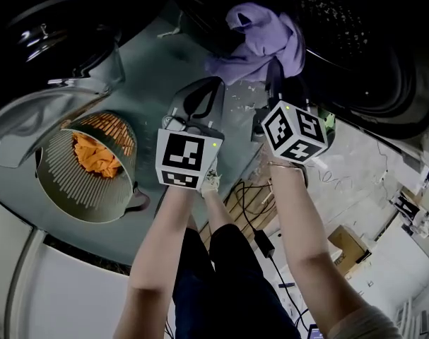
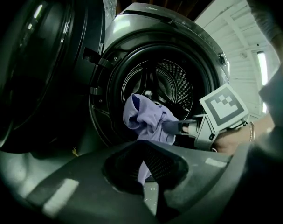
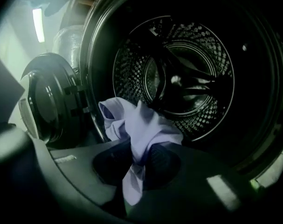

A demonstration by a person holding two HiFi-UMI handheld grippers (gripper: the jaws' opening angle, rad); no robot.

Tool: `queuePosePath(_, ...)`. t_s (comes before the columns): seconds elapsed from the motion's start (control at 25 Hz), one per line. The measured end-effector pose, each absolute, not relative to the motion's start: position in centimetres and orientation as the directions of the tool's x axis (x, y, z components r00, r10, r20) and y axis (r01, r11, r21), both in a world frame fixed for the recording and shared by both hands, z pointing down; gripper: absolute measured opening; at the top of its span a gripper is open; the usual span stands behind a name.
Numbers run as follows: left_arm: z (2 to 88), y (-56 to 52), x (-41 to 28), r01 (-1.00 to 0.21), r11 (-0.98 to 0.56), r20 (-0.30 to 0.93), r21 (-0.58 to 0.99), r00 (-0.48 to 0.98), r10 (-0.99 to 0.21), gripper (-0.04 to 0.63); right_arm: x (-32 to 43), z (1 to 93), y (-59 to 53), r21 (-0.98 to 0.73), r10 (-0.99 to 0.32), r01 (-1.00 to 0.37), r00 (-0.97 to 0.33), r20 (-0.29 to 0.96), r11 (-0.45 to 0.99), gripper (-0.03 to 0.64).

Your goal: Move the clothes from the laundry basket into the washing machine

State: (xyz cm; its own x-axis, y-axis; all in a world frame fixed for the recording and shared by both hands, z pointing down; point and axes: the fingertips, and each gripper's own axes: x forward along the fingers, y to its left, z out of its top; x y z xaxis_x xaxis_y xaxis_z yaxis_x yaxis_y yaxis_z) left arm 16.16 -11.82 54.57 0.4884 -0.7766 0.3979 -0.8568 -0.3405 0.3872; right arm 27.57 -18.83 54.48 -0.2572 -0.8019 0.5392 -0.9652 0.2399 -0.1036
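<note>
A lilac garment (image 1: 260,37) hangs bunched at the mouth of the washing machine (image 1: 362,41), in front of its steel drum (image 3: 188,69). My right gripper (image 1: 274,73) is shut on the garment's upper fold, which bulges over its jaws in the right gripper view (image 3: 139,160). My left gripper (image 1: 208,83) sits just below and left of it; a strip of the same cloth runs down between its jaws (image 2: 143,169), which look shut on it. The round laundry basket (image 1: 51,189) stands at the left with an orange cloth (image 1: 94,155) inside.
The washer door (image 2: 34,69) stands swung open to the left of the drum opening. Black cables (image 1: 253,203) and a cardboard box (image 1: 345,246) lie on the floor by the person's legs. The basket stands on a grey-green mat (image 1: 150,69).
</note>
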Motion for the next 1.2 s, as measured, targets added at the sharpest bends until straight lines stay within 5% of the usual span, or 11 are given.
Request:
queuePosePath(0.6, 51.9, -14.2, 16.3, -0.842, -0.376, 0.371, 0.386, 0.515, -0.773, 0.002, 29.8, 43.8, -30.1, -0.104, -0.946, -0.988, -0.143, 0.29, 0.117, 0.066)
queuePosePath(0.64, 51.9, -14.3, 16.3, -0.841, -0.378, 0.371, 0.386, 0.517, -0.772, 0.002, 29.6, 43.9, -30.3, -0.123, -0.944, -0.985, -0.152, 0.294, 0.121, 0.092)
queuePosePath(0.76, 51.9, -14.4, 16.2, -0.839, -0.381, 0.369, 0.388, 0.52, -0.77, 0.002, 28.9, 45.3, -30.2, -0.182, -0.921, -0.974, -0.188, 0.34, 0.132, 0.357)
queuePosePath(0.8, 52.0, -14.5, 16.2, -0.839, -0.382, 0.369, 0.388, 0.521, -0.77, 0.002, 28.9, 45.9, -30.0, -0.186, -0.915, -0.975, -0.183, 0.36, 0.122, 0.397)
queuePosePath(1.2, 52.0, -13.9, 16.2, -0.837, -0.381, 0.365, 0.393, 0.523, -0.771, 0.002, 29.6, 47.8, -28.8, -0.141, -0.87, -0.985, -0.158, 0.466, 0.103, 0.509)
